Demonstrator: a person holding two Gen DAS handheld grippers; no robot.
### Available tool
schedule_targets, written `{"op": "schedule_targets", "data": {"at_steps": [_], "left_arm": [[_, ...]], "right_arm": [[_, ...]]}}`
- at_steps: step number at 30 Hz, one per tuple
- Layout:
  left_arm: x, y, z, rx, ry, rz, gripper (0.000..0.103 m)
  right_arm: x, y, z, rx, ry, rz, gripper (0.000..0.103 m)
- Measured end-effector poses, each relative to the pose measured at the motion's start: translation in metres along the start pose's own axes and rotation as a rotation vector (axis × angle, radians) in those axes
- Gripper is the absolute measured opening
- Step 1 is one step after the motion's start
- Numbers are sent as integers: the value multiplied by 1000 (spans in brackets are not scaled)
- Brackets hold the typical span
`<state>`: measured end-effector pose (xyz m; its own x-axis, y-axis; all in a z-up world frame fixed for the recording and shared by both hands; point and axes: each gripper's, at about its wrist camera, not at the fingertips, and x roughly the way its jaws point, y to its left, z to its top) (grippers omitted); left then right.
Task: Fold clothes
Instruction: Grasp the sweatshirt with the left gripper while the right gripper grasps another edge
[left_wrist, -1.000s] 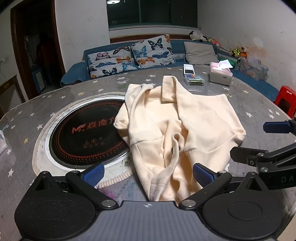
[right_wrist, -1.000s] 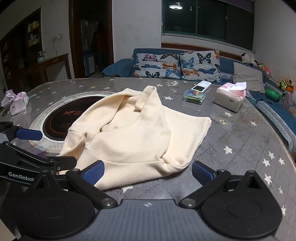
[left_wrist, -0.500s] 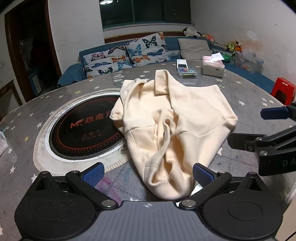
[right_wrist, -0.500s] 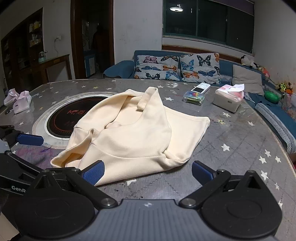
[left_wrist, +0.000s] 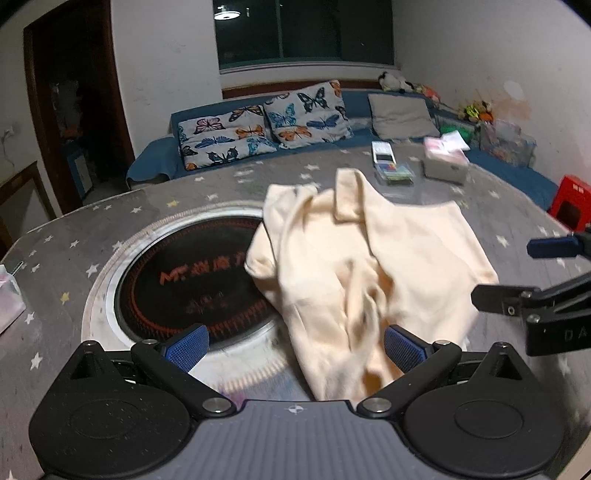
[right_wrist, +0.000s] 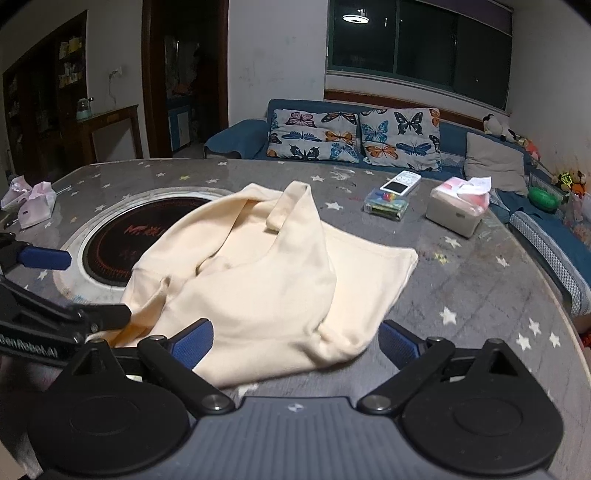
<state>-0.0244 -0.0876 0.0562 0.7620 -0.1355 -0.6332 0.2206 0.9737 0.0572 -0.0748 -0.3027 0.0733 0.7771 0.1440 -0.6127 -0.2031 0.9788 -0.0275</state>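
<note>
A cream sweatshirt (left_wrist: 373, 273) lies crumpled on the grey star-patterned table (left_wrist: 110, 214), partly over the round black cooktop (left_wrist: 192, 280). It also shows in the right wrist view (right_wrist: 266, 280). My left gripper (left_wrist: 293, 345) is open, its blue pads on either side of the garment's near bunched end, low over it. My right gripper (right_wrist: 295, 343) is open at the garment's near folded edge. Each gripper shows at the edge of the other's view, the right one (left_wrist: 532, 295) and the left one (right_wrist: 44, 288).
At the table's far side lie a remote (right_wrist: 400, 182), a small clear box (right_wrist: 386, 206) and a tissue box (right_wrist: 458, 210). A pink packet (right_wrist: 33, 203) sits at the left. A blue sofa with butterfly pillows (right_wrist: 354, 136) stands behind. A red stool (left_wrist: 570, 201) stands at the right.
Both grippers have moved in closer to the sweatshirt's near edge, and the left view is now blurred by motion. The garment's near end has shifted slightly.
</note>
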Motion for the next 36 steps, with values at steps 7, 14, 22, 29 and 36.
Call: {"op": "schedule_targets", "data": {"at_steps": [7,14,22,29,36], "left_arm": [[27,14,35,-10,-25,26,89],[67,12,71,33,-24,18,87],[119,9,97,59,13,-6,87],[152,10,104,58,60,-41,68],[160,17,98,31,82,-67,12]], "right_arm": [[32,-10,32,-3,7,12,93],[78,-23,68,19,28,33,85],[134,-28,97,33,63,50,75],[172,-35,101,64,114,83,68],[185,-35,96,80,138,104,24]]}}
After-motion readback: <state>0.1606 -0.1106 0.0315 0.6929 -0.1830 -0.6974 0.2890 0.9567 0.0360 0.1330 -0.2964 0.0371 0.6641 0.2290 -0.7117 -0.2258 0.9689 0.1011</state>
